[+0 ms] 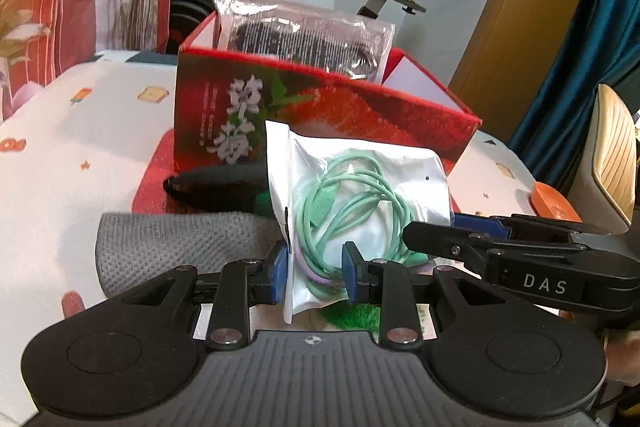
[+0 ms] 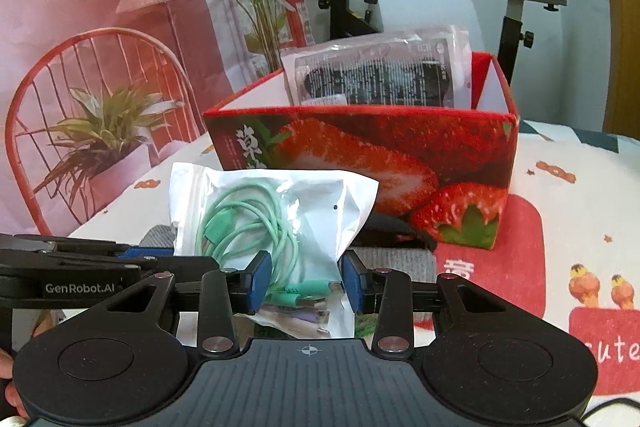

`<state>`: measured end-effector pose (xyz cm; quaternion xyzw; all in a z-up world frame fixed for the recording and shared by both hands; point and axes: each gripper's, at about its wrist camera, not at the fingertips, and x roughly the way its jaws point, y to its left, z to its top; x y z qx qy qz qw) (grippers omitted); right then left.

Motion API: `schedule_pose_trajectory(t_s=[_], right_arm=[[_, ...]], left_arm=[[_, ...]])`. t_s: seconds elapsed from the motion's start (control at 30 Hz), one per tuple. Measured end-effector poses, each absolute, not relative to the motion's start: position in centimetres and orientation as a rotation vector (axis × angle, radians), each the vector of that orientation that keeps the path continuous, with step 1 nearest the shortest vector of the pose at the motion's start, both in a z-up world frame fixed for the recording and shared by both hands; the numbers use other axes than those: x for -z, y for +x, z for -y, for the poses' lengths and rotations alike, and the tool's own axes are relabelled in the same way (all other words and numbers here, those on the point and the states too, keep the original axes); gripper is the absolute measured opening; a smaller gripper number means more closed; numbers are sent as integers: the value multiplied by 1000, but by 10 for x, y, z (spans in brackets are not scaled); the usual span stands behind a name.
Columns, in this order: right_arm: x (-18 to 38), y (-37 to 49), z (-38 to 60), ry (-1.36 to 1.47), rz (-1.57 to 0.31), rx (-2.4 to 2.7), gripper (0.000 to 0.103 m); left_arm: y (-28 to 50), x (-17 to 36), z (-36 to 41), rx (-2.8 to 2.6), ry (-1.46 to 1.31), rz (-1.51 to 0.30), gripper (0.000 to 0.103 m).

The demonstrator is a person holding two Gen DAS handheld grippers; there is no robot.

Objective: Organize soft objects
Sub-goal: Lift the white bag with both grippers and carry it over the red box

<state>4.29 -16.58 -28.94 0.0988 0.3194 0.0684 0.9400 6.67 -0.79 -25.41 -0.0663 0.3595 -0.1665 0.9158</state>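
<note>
Between both grippers, near the strawberry box (image 2: 360,155): one cable pouch (image 1: 356,203), upright, left gripper (image 1: 314,273) and right gripper (image 2: 306,281) jaws part-closed on its lower edge, likely for boxing.

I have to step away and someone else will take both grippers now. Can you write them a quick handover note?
Left gripper: closed on the white plastic pouch of mint-green cable.
Right gripper: closed on the same pouch's lower end.
Red strawberry-print cardboard box stands just behind, open.
Done: clear packet with a dark item already stands in the box.
Left: pouch into the box; the grey knitted cloth on the table may follow.
</note>
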Motion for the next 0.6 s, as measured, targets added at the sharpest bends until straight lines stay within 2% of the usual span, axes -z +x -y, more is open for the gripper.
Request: schedule_pose_trajectory(t_s=[0.33,0.6], right_arm=[[248,65,176,190,-568,-148,36],[230,101,187,184,-551,-151,36]], left_arm=[[93,210,8,396,-103,-645,31],[127,203,2,427,-170,-696,34]])
